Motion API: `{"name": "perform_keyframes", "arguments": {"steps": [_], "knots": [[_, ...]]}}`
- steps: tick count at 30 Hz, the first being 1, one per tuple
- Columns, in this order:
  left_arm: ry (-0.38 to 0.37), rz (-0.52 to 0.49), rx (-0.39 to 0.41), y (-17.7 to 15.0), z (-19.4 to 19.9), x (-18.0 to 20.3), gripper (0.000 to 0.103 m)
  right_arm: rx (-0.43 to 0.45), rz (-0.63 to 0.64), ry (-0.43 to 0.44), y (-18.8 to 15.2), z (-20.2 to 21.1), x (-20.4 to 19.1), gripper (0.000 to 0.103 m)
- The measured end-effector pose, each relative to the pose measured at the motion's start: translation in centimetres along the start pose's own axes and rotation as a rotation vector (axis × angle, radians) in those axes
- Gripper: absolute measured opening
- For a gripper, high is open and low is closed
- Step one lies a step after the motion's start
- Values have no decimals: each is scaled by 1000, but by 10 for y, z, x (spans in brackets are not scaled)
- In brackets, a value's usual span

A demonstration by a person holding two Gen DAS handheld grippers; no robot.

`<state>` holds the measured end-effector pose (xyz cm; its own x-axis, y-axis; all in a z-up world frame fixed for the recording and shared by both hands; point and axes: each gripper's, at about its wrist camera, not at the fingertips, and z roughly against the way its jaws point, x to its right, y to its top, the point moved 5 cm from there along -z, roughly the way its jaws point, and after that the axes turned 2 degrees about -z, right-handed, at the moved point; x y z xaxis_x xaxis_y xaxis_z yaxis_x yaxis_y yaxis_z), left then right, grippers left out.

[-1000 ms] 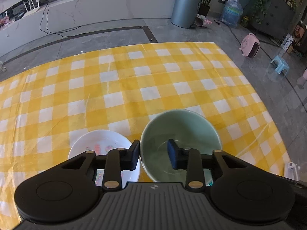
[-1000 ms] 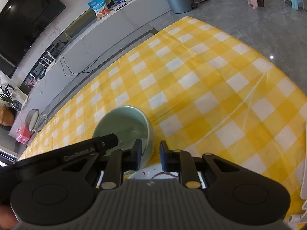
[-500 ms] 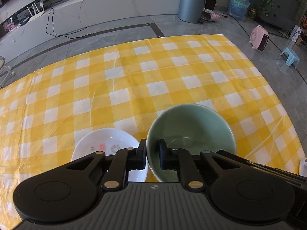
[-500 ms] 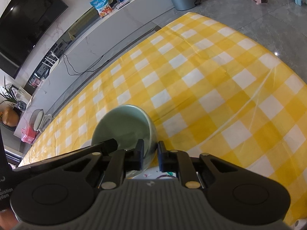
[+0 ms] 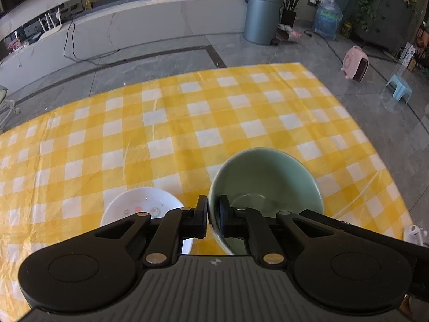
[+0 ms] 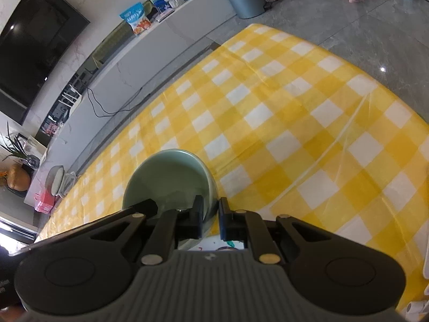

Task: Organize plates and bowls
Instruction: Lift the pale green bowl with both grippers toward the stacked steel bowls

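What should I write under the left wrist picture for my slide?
Left tool pinches the green bowl's near rim beside a white plate on the yellow checked tablecloth.

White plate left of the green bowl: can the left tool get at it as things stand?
Probably not yet: the left tool is shut on the green bowl rim. The white plate lies uncovered beside it.

green bowl (image 5: 268, 179) upright, beside white plate (image 5: 142, 204)
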<state>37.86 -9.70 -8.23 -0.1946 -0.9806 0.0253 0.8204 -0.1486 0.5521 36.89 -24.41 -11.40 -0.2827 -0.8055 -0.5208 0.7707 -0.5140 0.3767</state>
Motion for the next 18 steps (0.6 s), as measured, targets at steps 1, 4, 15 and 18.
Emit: {"name": "perform_keyframes", "arguments": {"steps": [1,4,15,18], "knots": [[2,-3,8,1,4,1,8,1,-5,6,0,3,0,9],[7,1,30,1,16,0,8,3,-14,22,-1,11,-3,9],[31,48,91,-16,81,-13,8,29,68,73,-29,61,-32,8],[47,74,100,-26,100,-23,7,31,115,76,-44,75,-46,8]]}}
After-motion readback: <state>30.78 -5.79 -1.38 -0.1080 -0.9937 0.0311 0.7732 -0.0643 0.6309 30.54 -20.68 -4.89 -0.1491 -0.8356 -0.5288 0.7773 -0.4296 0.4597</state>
